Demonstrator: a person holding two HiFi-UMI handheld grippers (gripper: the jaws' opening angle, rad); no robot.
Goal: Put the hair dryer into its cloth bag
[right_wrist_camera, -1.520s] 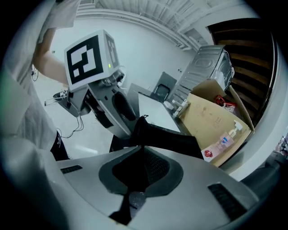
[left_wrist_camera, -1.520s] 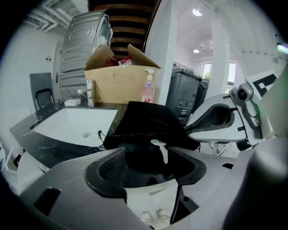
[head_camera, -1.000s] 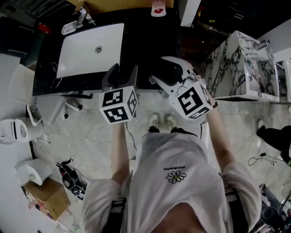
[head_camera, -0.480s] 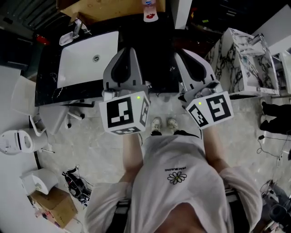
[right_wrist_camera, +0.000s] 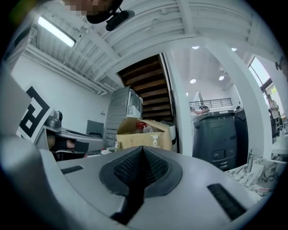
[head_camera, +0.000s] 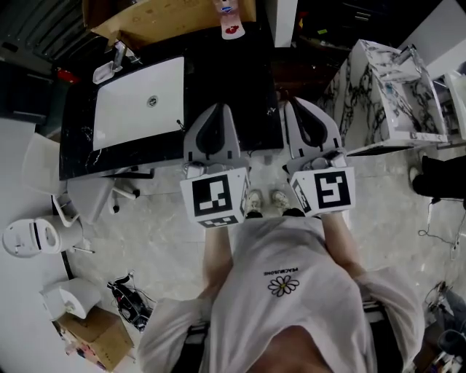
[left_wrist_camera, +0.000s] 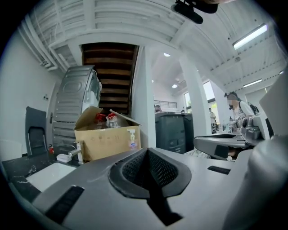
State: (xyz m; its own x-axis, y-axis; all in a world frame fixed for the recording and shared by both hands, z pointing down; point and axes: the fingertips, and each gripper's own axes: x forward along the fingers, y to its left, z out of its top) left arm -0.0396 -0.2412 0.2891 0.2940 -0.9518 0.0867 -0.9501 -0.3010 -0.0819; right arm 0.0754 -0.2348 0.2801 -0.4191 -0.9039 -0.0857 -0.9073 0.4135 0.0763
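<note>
No view shows the hair dryer or its cloth bag. In the head view my left gripper [head_camera: 218, 108] and right gripper [head_camera: 301, 103] are held side by side in front of the person's chest. Both point level toward the black counter [head_camera: 240, 73]. In the left gripper view the left gripper [left_wrist_camera: 147, 151] has its jaws pressed together with nothing between them. The right gripper [right_wrist_camera: 143, 148] looks the same in its own view, shut and empty. Each gripper also shows at the edge of the other's view.
A white sink basin [head_camera: 138, 102] with a faucet [head_camera: 116, 55] sits in the counter's left part. Behind it stand a cardboard box [head_camera: 167, 14] and a pump bottle [head_camera: 229, 14]. A marble-patterned unit [head_camera: 378, 95] stands at the right. A dark bin [left_wrist_camera: 173, 130] is ahead.
Both grippers went from wide open to shut and rose. The right one rolled upright. They now sit level and parallel, closer to the person's chest.
</note>
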